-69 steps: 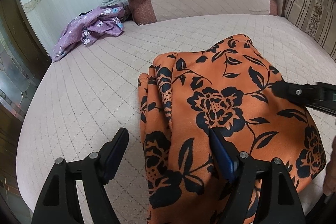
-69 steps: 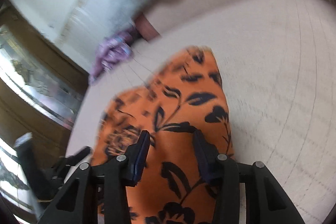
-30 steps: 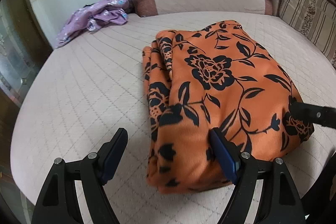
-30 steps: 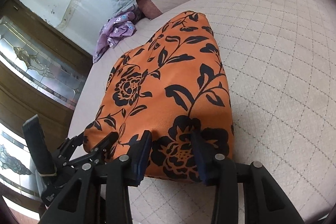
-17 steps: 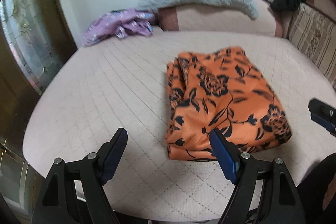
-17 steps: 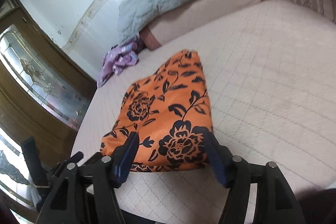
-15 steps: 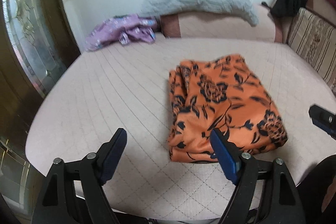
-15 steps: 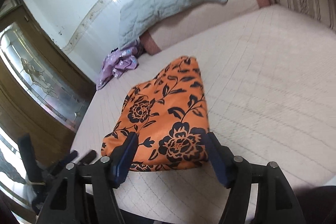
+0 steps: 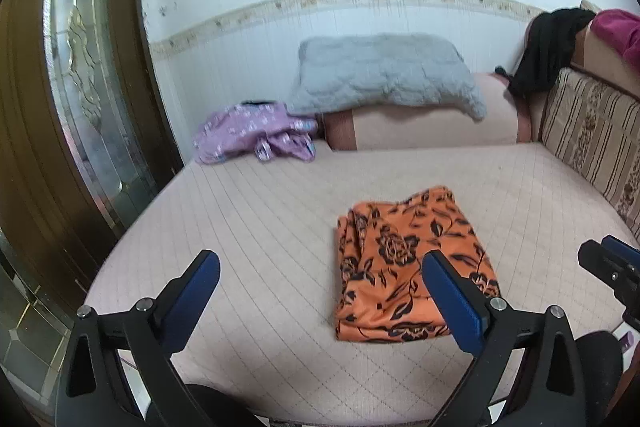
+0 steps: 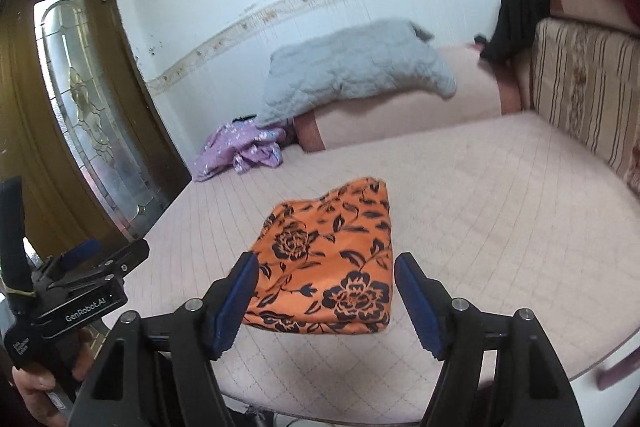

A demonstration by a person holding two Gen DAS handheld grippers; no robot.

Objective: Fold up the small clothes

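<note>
A folded orange garment with black flowers (image 9: 404, 263) (image 10: 332, 267) lies flat on the pink quilted bed (image 9: 256, 227) (image 10: 500, 211), near its front edge. My left gripper (image 9: 320, 267) hangs above and in front of the bed, its jaws opening wide, nothing between them. My right gripper (image 10: 324, 267) is likewise lifted clear of the garment, its jaws still opening and empty. The right gripper's tip (image 9: 612, 263) shows at the right edge of the left wrist view. In the right wrist view a hand holds the left gripper's body (image 10: 76, 291) at the lower left.
A crumpled purple garment (image 9: 256, 135) (image 10: 240, 147) lies at the bed's far left corner. A grey quilted pillow (image 9: 384, 75) rests on a pink bolster behind. A striped cushion (image 9: 592, 135) lines the right side, with black clothing (image 9: 552, 47) above. A wooden glass door (image 9: 80, 99) stands left.
Both grippers let go of the orange garment, opened wider, and rose and drew back from the bed. The folded garment stays where it was set down.
</note>
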